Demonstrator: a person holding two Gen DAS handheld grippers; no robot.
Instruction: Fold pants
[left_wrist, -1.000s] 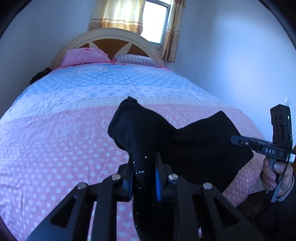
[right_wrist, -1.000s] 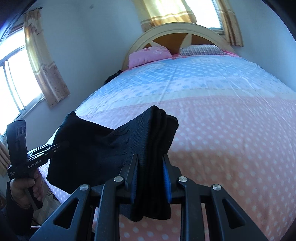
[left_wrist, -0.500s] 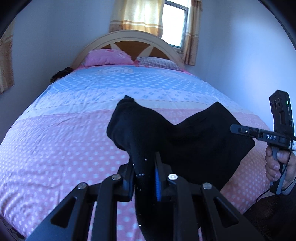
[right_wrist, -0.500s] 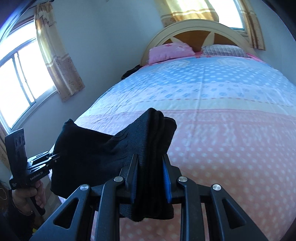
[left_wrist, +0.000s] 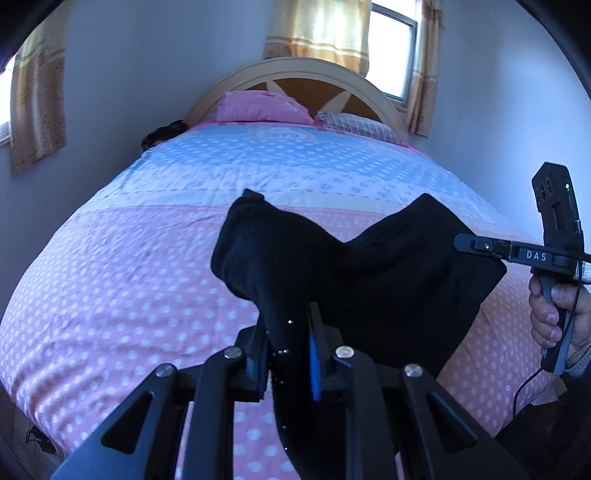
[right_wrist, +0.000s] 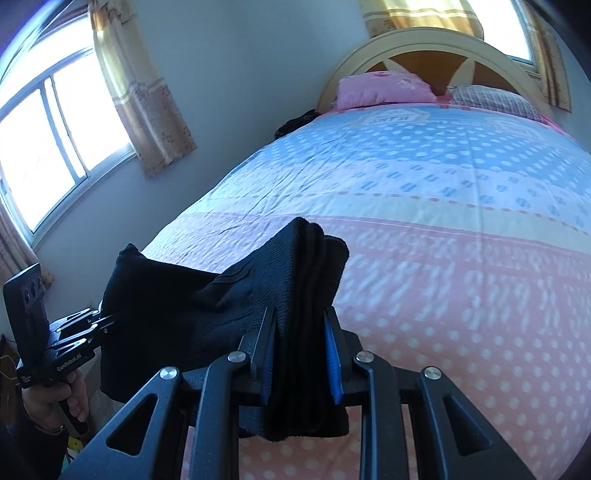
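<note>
Black knit pants (left_wrist: 388, 288), bunched, claw-gripped

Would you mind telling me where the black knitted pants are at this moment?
The black knitted pants hang between the left gripper and right gripper, each clamped on one end, above the near pink part of the polka-dot bedspread.

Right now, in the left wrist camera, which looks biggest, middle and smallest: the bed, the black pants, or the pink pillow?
1. The bed looks biggest.
2. The black pants, held by the left gripper and right gripper; being nearer the camera enlarges them.
3. The pink pillow looks smallest, partly because it is farthest away.
</note>
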